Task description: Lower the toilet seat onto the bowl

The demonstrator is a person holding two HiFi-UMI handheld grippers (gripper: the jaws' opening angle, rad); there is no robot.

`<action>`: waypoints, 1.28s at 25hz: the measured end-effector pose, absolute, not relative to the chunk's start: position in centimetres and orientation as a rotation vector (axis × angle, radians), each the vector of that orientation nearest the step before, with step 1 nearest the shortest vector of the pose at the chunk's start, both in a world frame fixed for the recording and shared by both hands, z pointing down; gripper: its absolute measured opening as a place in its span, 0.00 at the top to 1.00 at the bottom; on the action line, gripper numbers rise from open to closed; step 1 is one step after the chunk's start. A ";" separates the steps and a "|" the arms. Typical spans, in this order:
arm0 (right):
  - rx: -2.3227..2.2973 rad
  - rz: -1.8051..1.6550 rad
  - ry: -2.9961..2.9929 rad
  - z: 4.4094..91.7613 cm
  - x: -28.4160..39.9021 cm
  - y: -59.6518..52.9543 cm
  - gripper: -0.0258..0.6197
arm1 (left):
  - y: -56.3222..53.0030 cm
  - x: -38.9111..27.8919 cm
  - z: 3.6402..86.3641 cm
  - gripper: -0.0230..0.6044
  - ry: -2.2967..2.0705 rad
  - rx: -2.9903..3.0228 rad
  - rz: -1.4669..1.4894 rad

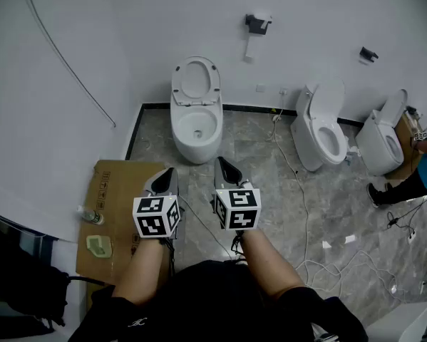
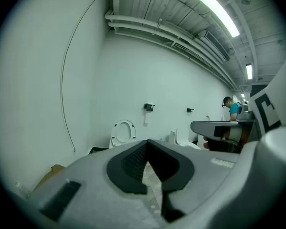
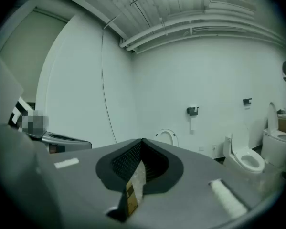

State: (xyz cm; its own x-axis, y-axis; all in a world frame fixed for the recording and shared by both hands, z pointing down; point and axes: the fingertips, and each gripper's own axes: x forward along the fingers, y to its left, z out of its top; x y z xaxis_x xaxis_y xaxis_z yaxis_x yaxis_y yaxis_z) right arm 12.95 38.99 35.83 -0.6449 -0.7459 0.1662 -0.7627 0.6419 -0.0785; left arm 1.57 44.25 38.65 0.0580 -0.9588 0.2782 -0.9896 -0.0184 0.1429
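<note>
A white toilet [image 1: 196, 130] stands against the far wall. Its seat [image 1: 195, 81] is raised upright and leans back on the wall, with the bowl open below. The seat shows small in the left gripper view [image 2: 123, 131] and in the right gripper view [image 3: 167, 136]. My left gripper [image 1: 169, 172] and right gripper [image 1: 222, 163] hover side by side over the floor, short of the bowl and pointing at it. Both are shut with nothing between the jaws, and their tips meet in the gripper views [image 2: 147, 142] [image 3: 142, 141].
A flattened cardboard sheet [image 1: 117, 205] lies on the floor at left with a bottle [image 1: 90, 216] on it. Two more toilets [image 1: 323, 130] [image 1: 384, 140] stand to the right, with white cables [image 1: 302, 212] trailing over the floor. A person [image 1: 420, 173] is at the right edge.
</note>
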 end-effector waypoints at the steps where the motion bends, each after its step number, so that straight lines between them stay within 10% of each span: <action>1: 1.265 0.214 -2.737 35.8 13.0 38.8 0.95 | 44.1 1.6 38.6 0.95 -1.968 2.047 0.150; 32: 1.263 0.251 -2.700 38.2 7.1 41.3 0.95 | 45.0 -3.4 41.4 0.95 -1.885 2.070 0.205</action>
